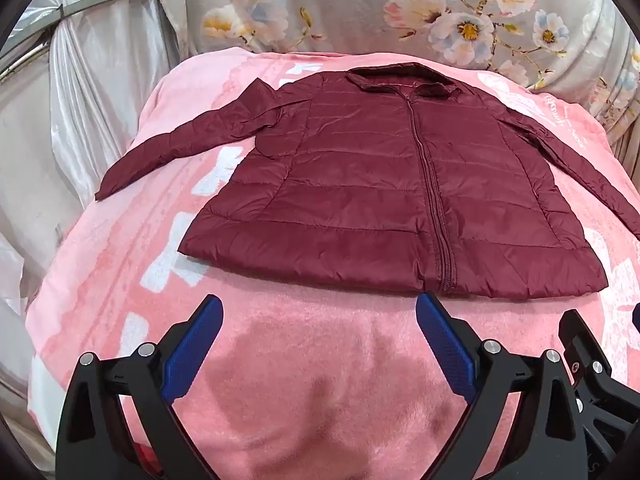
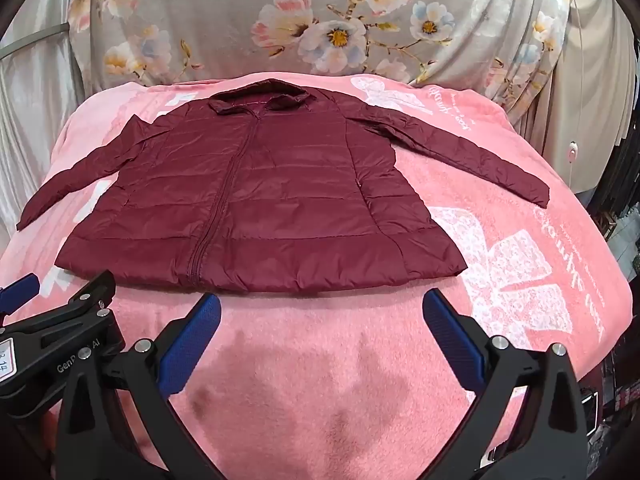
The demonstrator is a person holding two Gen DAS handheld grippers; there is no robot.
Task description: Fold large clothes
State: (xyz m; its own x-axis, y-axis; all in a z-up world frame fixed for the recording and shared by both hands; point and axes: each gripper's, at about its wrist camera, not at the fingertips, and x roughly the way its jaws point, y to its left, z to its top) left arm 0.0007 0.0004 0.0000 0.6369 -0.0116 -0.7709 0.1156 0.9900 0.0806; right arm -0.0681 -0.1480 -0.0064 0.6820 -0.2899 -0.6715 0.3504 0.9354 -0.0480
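partly legible "gen… ai" on left gripper [image 2: 60, 320], maroon jacket [image 2: 248, 200]

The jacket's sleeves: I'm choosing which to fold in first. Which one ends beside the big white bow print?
The sleeve on the right wrist view's right. Its cuff stops just above the white bow; the other sleeve ends near the blanket's left edge.

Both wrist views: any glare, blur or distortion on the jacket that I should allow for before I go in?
Left wrist view: sharp, evenly lit; the jacket has only a soft sheen, but fisheye bulges the pink blanket and cuts off one cuff at the frame's right edge. Right wrist view: equally sharp, both sleeves shown whole; a dark shadow patch lies on the blanket between the right gripper fingers.
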